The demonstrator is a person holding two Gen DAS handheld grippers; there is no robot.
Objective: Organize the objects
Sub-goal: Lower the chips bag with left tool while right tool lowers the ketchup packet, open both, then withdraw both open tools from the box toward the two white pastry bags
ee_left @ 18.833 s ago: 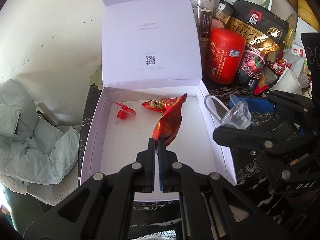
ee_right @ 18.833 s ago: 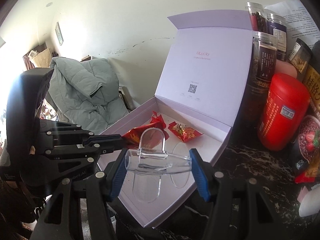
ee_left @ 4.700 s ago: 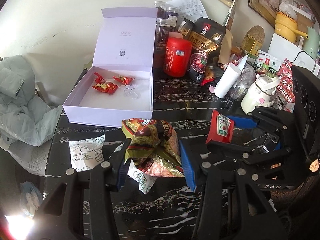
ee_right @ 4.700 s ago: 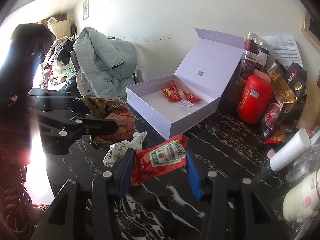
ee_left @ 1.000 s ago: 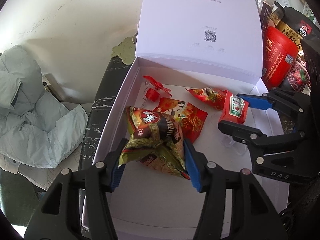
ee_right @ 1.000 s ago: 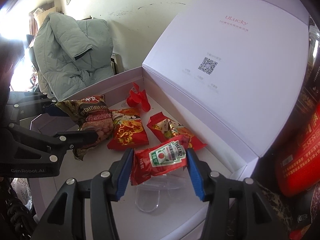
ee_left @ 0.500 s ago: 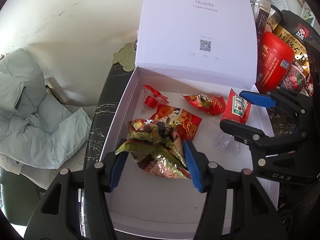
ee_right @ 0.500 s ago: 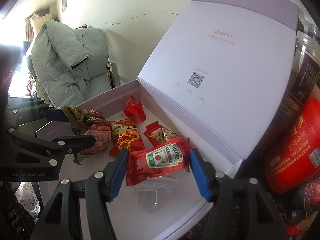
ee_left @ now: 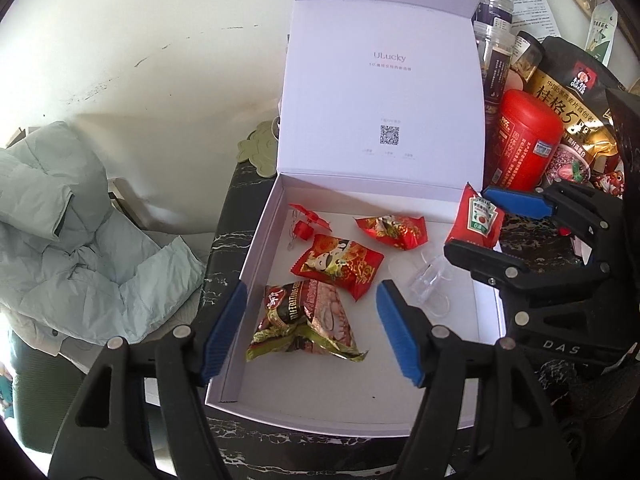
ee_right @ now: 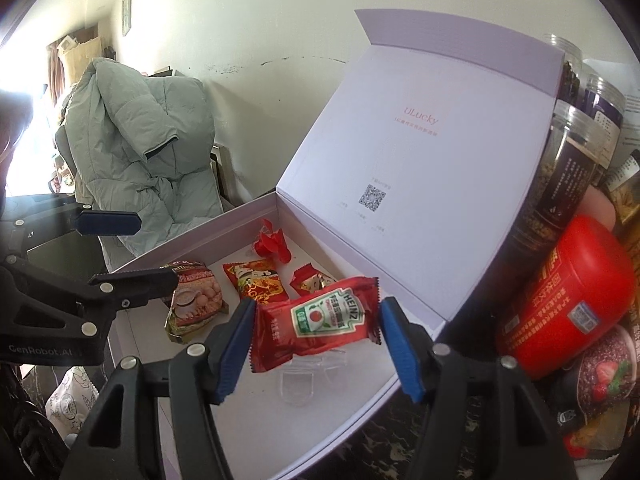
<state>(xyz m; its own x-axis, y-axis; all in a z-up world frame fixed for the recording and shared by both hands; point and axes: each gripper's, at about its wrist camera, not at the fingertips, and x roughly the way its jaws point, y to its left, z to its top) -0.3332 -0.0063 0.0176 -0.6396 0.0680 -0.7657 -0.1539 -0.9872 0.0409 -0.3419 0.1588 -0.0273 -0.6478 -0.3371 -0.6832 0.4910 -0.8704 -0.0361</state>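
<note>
An open lavender box (ee_left: 249, 280) (ee_right: 192, 240) stands on the dark marble table. A brown-green snack bag (ee_left: 306, 322) (ee_right: 194, 300) lies on its floor. My left gripper (ee_left: 312, 288) (ee_right: 120, 248) hovers above the bag; its jaws are opening and the pads touch nothing. My right gripper (ee_right: 318, 306) (ee_left: 468, 220) is shut on a red Heinz ketchup packet (ee_right: 320, 320) (ee_left: 478, 220), held in the air over the box's right side. Also in the box are a red snack packet (ee_left: 340, 264), a small red candy packet (ee_left: 392, 230), a red ornament (ee_left: 306, 224) and a clear plastic piece (ee_left: 430, 280).
Right of the box crowd a red canister (ee_left: 524, 148) (ee_right: 568, 300), dark jars (ee_right: 560, 184) and a black oat bag (ee_left: 572, 96). A grey-green jacket (ee_left: 80, 240) hangs over a chair to the left. A white patterned packet (ee_right: 68, 396) lies in front of the box.
My left gripper has let go of the snack bag, which now lies on the box floor. Both grippers have risen and drawn back. The right jaws stand wider, the ketchup packet still between them.
</note>
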